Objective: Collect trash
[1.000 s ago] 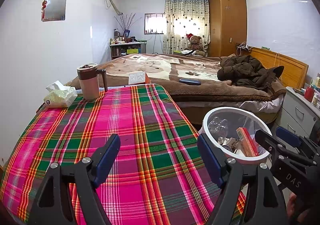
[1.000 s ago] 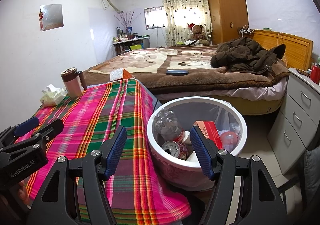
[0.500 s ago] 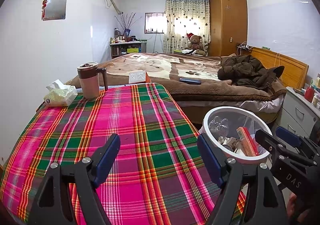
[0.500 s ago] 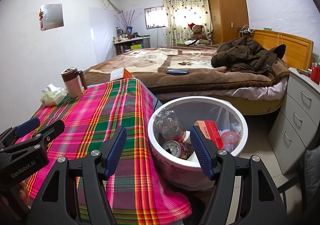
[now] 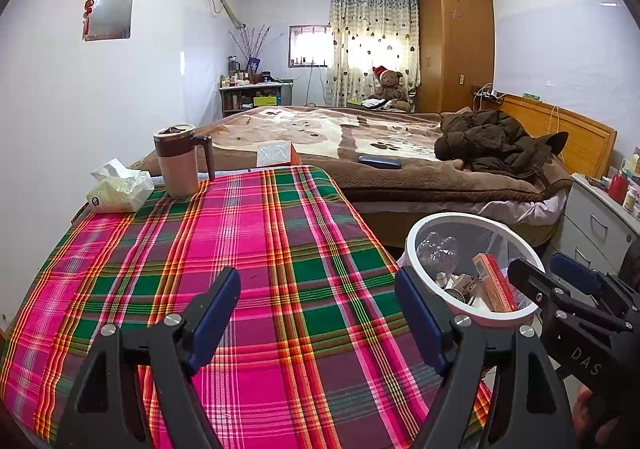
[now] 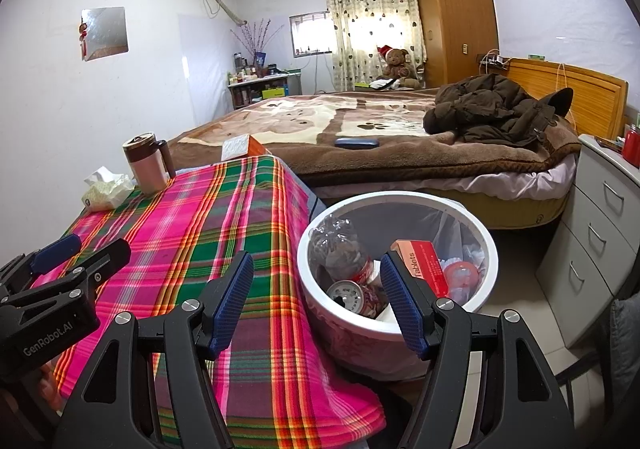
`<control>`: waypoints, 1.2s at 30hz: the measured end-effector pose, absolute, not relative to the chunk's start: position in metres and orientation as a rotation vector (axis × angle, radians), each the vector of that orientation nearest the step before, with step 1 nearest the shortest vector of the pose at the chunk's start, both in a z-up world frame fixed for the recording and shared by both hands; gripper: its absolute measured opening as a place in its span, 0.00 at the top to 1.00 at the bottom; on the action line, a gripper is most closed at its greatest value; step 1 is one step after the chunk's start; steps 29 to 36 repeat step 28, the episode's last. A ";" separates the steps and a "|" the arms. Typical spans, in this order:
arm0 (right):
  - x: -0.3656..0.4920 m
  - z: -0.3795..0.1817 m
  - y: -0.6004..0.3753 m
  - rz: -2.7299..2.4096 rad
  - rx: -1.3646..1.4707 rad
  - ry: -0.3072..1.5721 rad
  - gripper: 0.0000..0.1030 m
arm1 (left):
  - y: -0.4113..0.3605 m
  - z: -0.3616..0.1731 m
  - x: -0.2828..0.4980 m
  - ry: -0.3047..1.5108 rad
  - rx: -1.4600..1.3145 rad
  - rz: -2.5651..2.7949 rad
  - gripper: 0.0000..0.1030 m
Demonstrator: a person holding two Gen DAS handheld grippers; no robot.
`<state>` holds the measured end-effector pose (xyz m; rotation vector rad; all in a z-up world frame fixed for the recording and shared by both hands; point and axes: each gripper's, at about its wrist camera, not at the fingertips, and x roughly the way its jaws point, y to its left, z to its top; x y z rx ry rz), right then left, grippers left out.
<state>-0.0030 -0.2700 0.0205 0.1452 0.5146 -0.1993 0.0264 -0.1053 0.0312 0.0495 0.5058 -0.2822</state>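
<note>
A white trash bin (image 6: 490, 249) (image 5: 412, 245) stands on the floor right of the plaid-covered table (image 5: 240, 249) (image 6: 180, 233). Inside it lie a crushed clear bottle (image 6: 340, 245), a drinks can (image 6: 348, 295), a red tablets box (image 6: 424, 265) and a pink lid. My left gripper (image 5: 318, 313) hovers open over the table's near part, nothing between its fingers. My right gripper (image 6: 316, 301) is open above the bin's near rim and the table edge, holding nothing. Each gripper shows at the side of the other's view.
At the table's far left sit a tissue pack (image 5: 120, 189) and a brown lidded mug (image 5: 178, 159). A small orange-and-white box (image 5: 276, 153) lies at the far edge. Behind is a bed (image 5: 400, 169) with a dark jacket; grey drawers (image 6: 600, 229) stand at the right.
</note>
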 end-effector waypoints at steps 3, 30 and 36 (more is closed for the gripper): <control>-0.003 0.020 -0.269 -0.201 0.145 0.515 0.35 | -0.105 0.031 0.027 0.506 0.049 -0.281 0.22; 0.000 0.019 -0.267 -0.200 0.145 0.515 0.35 | -0.104 0.028 0.028 0.507 0.047 -0.274 0.22; 0.000 0.019 -0.267 -0.200 0.145 0.515 0.35 | -0.104 0.028 0.028 0.507 0.047 -0.274 0.22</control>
